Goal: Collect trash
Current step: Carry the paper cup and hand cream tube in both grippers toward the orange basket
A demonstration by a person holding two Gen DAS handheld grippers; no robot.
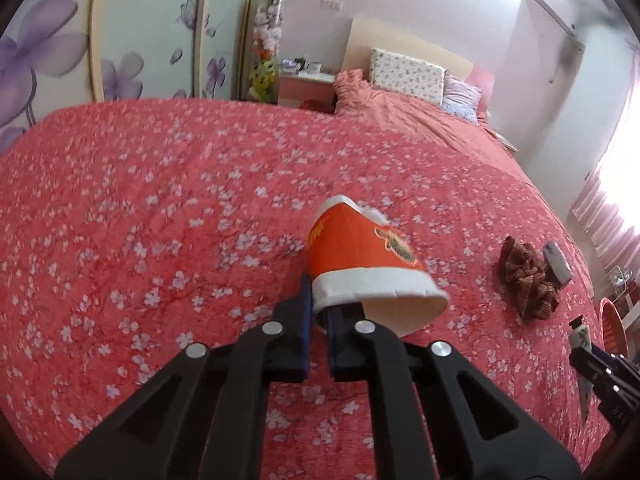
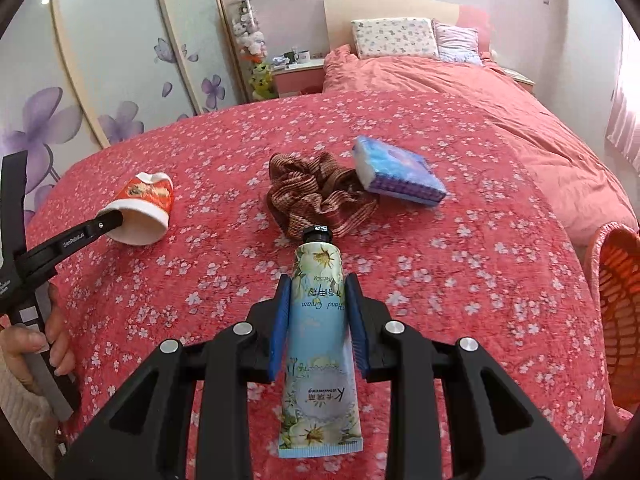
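Paper cup (image 1: 360, 264), orange w/ white rim: we have it pinched by the rim wall in the left gripper (image 1: 318, 320), one finger inside the mouth, one outside. That grip makes sense for a light crushed cup, since the wall is the only thin edge to bite. Jaws clenched on it. Cup is tipped, base pointing away from us, and looks lifted just off the bedspread (image 1: 160, 220), roughly mid-bed toward the left edge; the frame is blurred, so contact can't be ruled out.

Hand cream tube (image 2: 320, 332): we hold it in the right gripper (image 2: 318, 320), jaws clamped across the mid-body, cap forward, crimped end toward the camera. A side squeeze on the flat body keeps it from rolling. It hangs over the near part of the bed.

Left on the bedspread: brown scrunchie (image 2: 316, 196) mid-bed, tissue pack (image 2: 400, 176) touching its far right side, partly resting on it. Whether these count as trash we can't tell.

Orange basket (image 2: 616, 304) sits off the bed's right edge, probably the bin, which would explain holding both items up for carrying.

Pose: left gripper comes in low from the left edge, fingers about level, the person's hand (image 2: 36, 344) wrapped on its handle. Right gripper is pitched down, pointing up the bed toward the pillows (image 2: 394, 38).
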